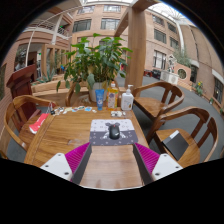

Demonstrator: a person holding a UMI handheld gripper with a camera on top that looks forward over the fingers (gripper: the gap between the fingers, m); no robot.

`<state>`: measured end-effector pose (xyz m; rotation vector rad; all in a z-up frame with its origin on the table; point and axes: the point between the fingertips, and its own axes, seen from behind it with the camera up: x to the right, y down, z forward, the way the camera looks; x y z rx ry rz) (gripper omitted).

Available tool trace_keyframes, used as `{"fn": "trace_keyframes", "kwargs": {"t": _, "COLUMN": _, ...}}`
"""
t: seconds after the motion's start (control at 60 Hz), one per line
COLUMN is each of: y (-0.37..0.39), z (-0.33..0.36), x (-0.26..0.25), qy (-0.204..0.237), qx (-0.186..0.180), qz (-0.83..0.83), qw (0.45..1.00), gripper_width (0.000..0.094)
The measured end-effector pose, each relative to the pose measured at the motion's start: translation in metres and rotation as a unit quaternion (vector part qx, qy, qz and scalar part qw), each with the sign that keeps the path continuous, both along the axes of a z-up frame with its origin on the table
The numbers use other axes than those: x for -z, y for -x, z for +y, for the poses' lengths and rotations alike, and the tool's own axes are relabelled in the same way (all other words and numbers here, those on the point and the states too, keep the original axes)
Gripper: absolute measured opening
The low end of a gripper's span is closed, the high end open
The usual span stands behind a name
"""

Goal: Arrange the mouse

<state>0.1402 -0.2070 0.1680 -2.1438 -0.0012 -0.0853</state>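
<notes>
A small dark mouse rests on a grey patterned mouse mat in the middle of the wooden table. My gripper is open, its two magenta pads spread wide on either side. The mouse and mat lie just ahead of the fingers, roughly centred between them. Only bare table wood lies between the fingers.
Bottles and a potted plant stand at the table's far end. A red and white object lies at the table's left. Wooden chairs stand on both sides. Buildings rise behind.
</notes>
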Motion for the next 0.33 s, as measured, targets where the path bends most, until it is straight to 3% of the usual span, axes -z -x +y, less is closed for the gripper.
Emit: {"fn": "trace_keyframes", "kwargs": {"t": 0.333, "y": -0.009, "z": -0.041, "x": -0.014, "qy": -0.014, "qx": 0.001, "qz": -0.015, "qw": 1.000, "gripper_width": 0.0853}}
